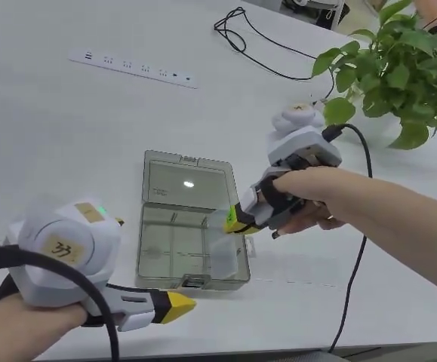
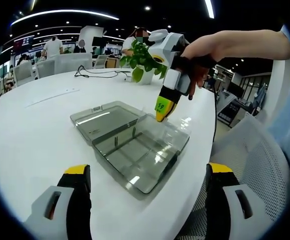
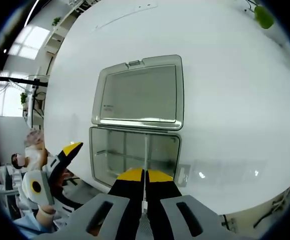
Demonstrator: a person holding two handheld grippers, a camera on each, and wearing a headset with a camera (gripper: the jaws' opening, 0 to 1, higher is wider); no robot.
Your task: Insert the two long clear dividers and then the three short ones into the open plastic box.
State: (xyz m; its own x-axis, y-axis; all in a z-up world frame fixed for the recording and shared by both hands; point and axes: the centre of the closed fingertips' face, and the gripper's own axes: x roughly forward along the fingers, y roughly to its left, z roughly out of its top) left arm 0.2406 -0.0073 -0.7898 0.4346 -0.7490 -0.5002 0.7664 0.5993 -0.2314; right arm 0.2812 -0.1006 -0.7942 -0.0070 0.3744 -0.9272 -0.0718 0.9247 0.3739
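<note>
Shows a white table [image 1: 67,143] bearing an open smoky plastic box [image 1: 141,249], with its lid [image 1: 184,181] laid flat on the far side. Finds the right claw [image 1: 237,222] directly above the right part of the box, jaws pressed together on the upper edge of a thin clear divider [image 1: 223,245] hanging down from the tips into the box. Renders that divider [image 3: 145,150] edge-on in the right gripper view, a fine pale line running forward from the right claw [image 3: 145,175]. Puts the box just ahead of the left claw [image 2: 148,169], jaws spread wide with nothing between them. Hints at partitions standing inside the box, too faint to count. Looks light, stiff, slick and hard to see, likely to twist under a loose pinch or crack if forced. Calls for a firm hold at mid-length of the top edge, leaving both ends free for the wall slots.
</note>
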